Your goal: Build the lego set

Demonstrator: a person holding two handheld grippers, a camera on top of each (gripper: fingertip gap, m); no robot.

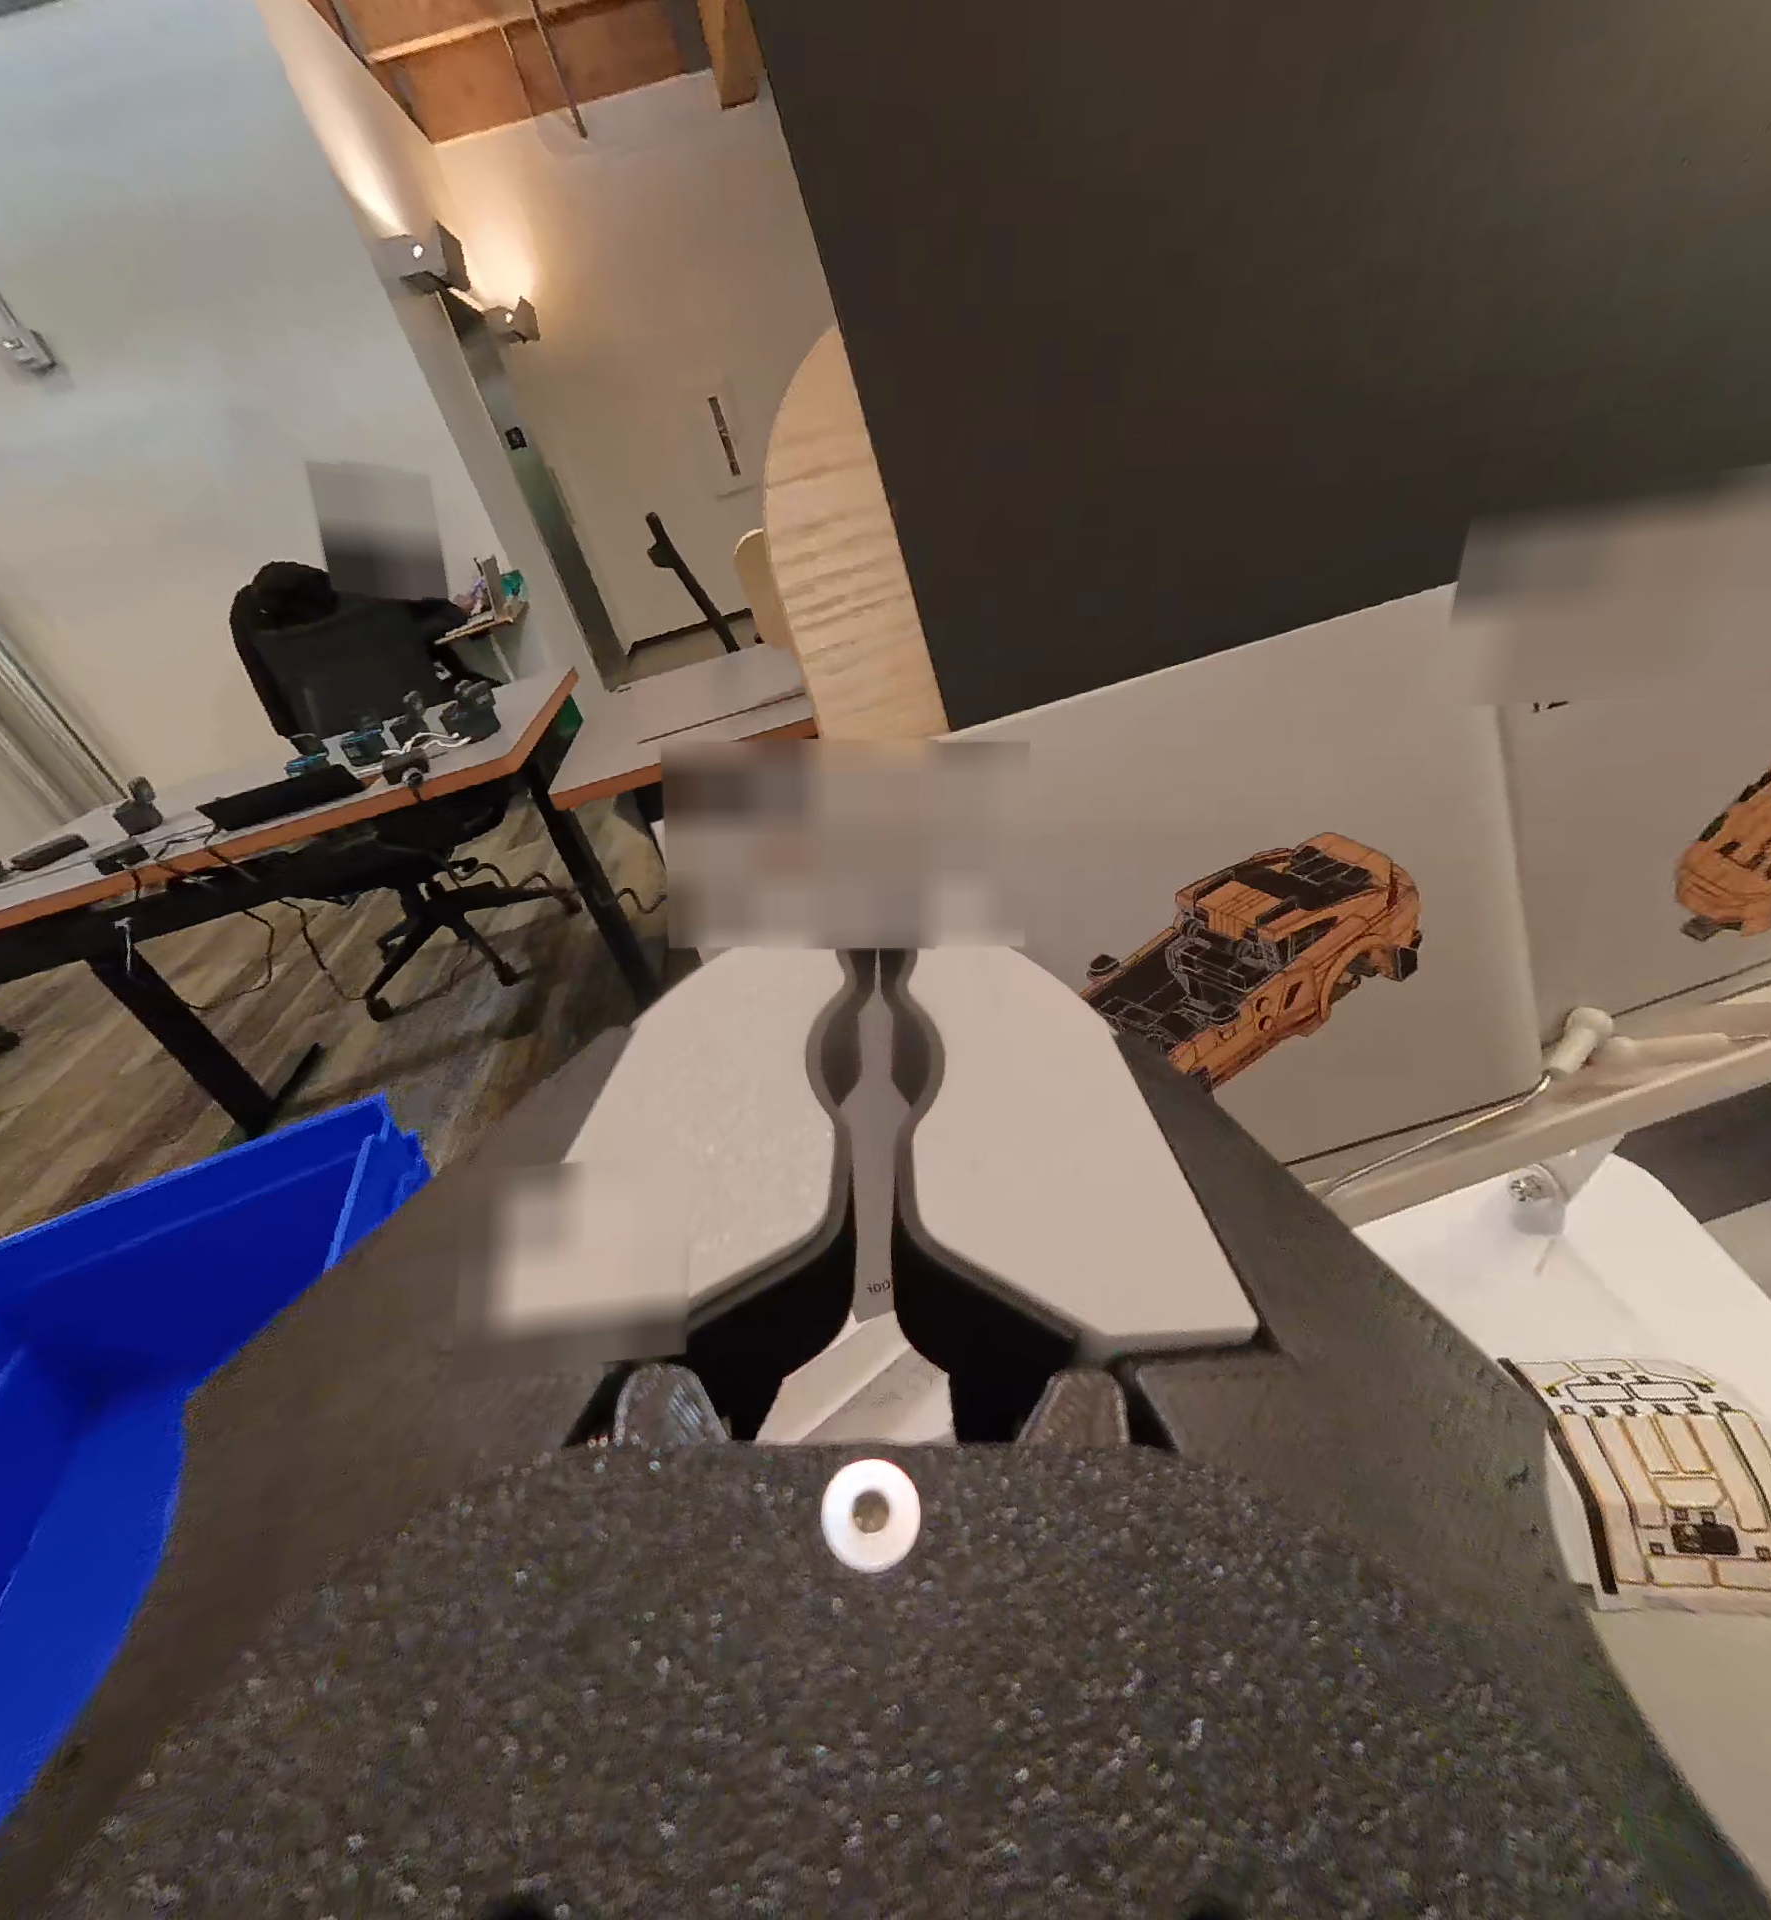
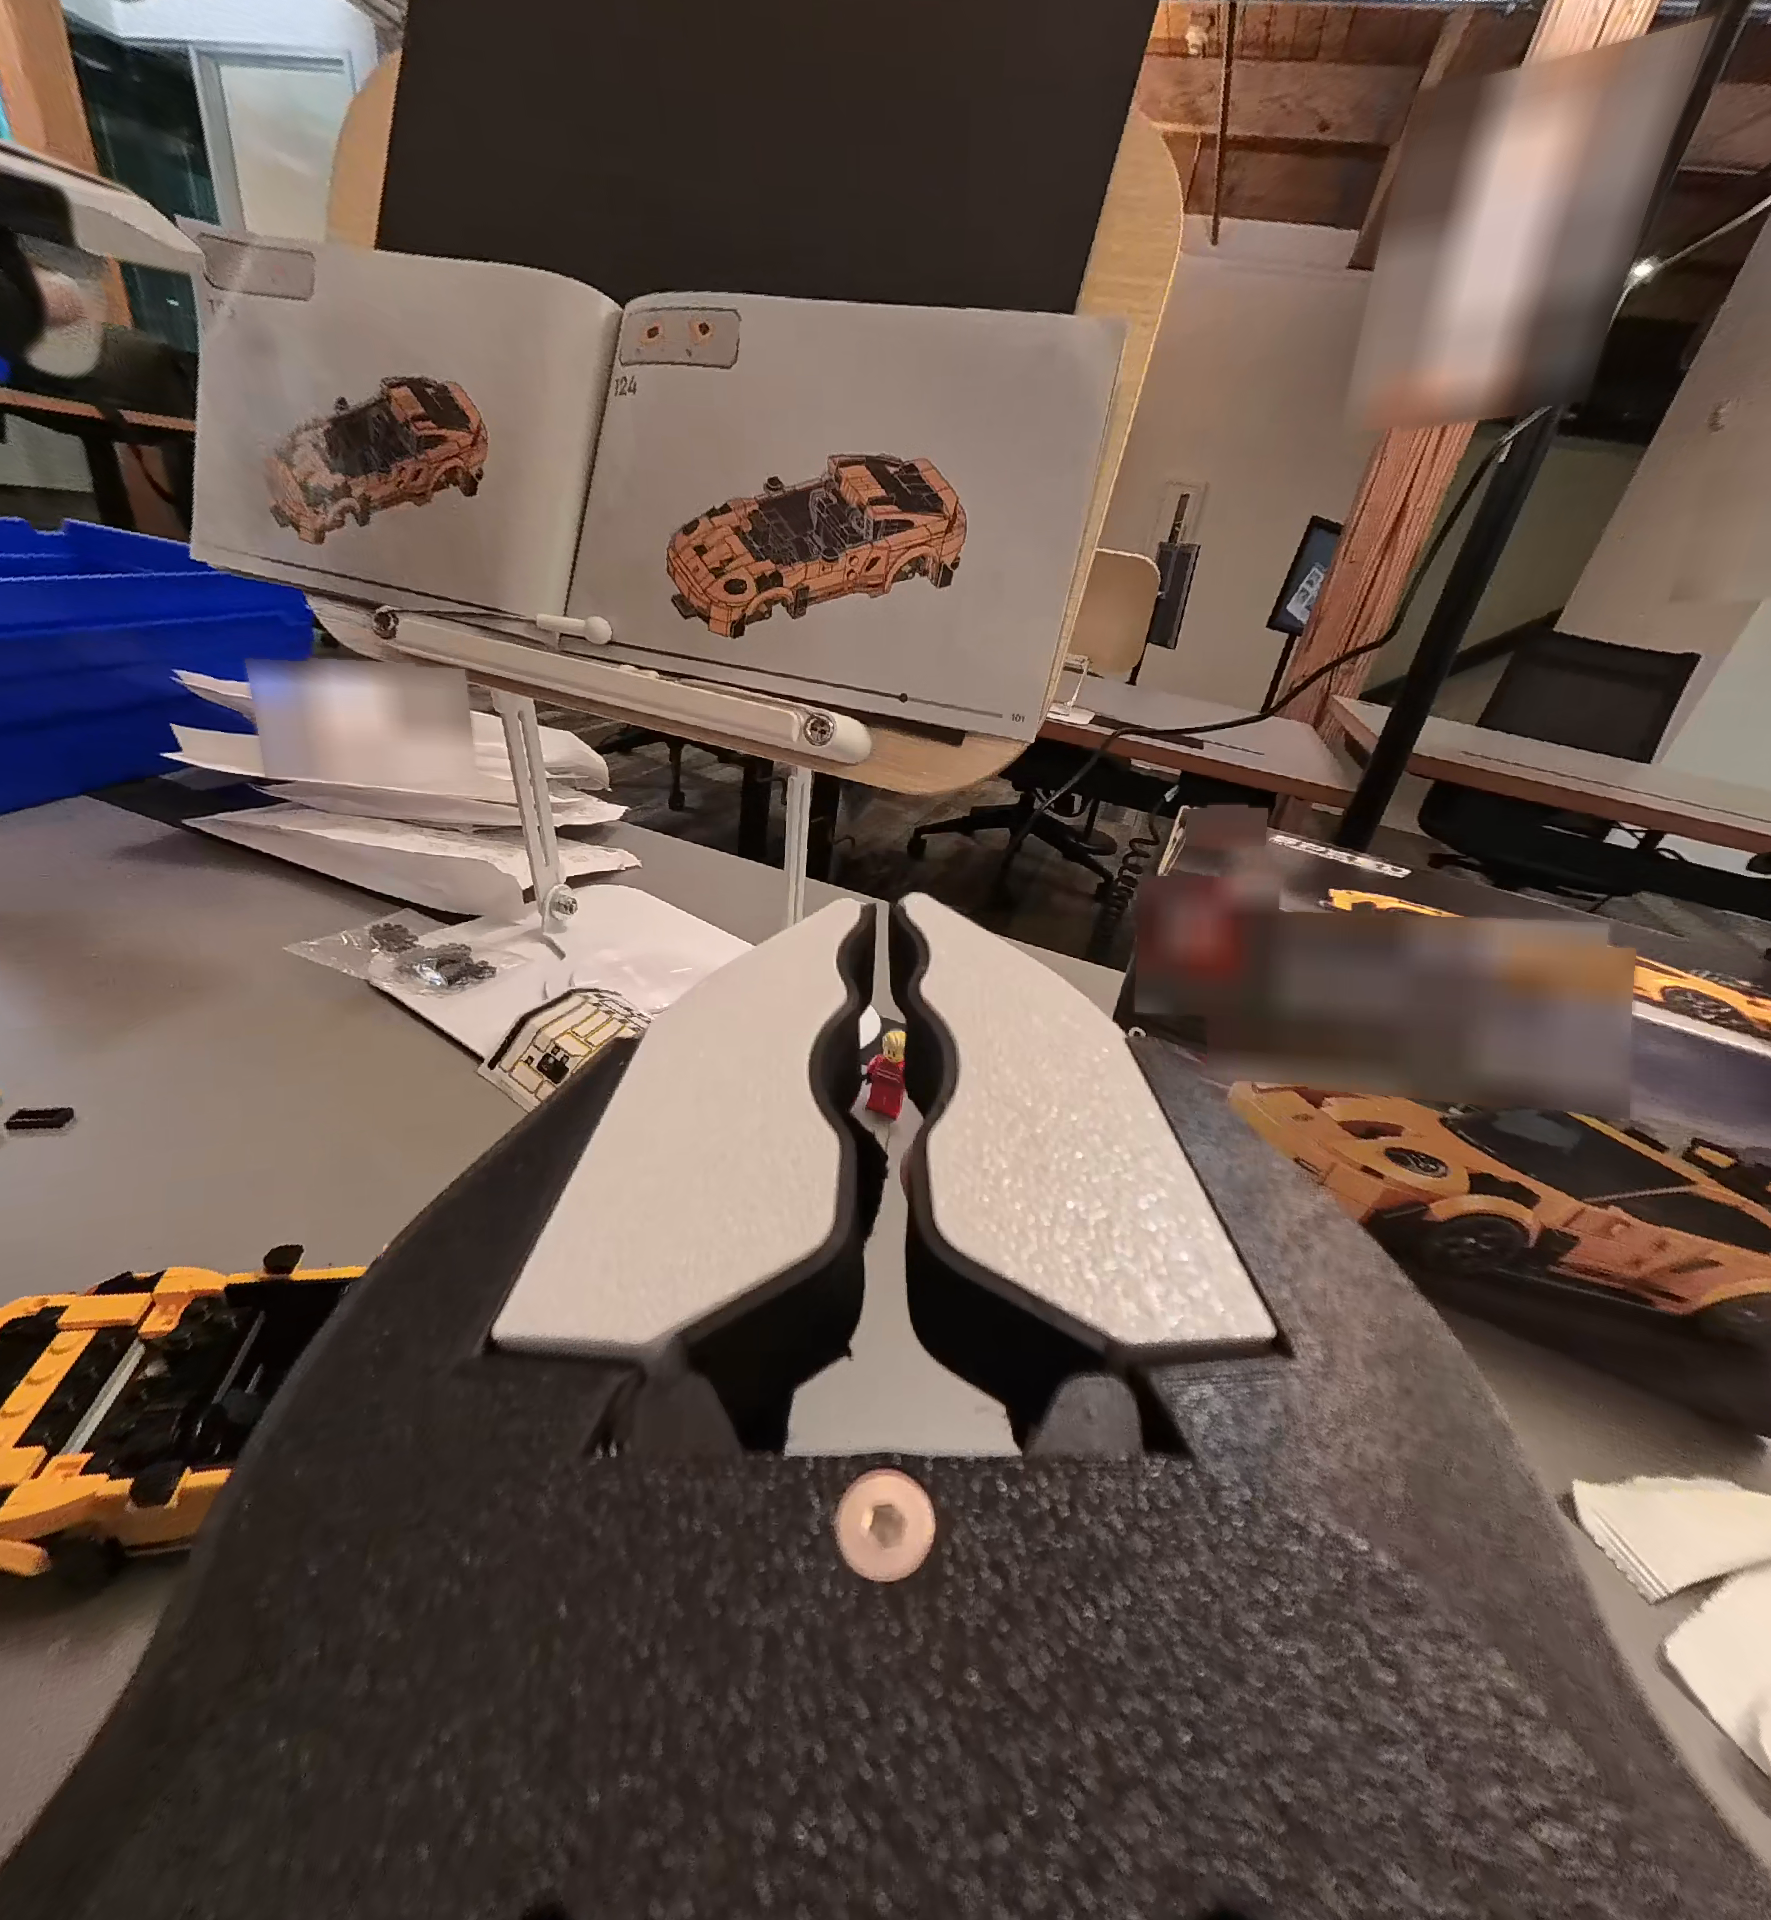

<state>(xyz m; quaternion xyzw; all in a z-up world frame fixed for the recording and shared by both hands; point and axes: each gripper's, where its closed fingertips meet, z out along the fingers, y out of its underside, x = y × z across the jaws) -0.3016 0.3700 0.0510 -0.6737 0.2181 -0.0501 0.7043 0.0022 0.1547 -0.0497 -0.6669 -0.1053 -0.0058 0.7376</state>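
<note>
Two grippers are what we hold, and we read the table from left to right. In the right wrist view a half-built orange and black lego car [image 2: 102,1413] lies on the grey table [image 2: 237,1060] at the far left, with blue bins [image 2: 81,644] behind it. Our left gripper [image 1: 876,961] has its fingers pressed together on a thin page edge [image 1: 876,1226] of the instruction booklet [image 1: 1307,935], which stands open on a white stand [image 2: 632,691]. Our right gripper [image 2: 883,914] is nearly closed with nothing between the fingers; through the gap we see a small red minifigure [image 2: 886,1075] standing on the table. Farthest right lies the set's box [image 2: 1546,1174], beside white paper bags [image 2: 1754,1600].
</note>
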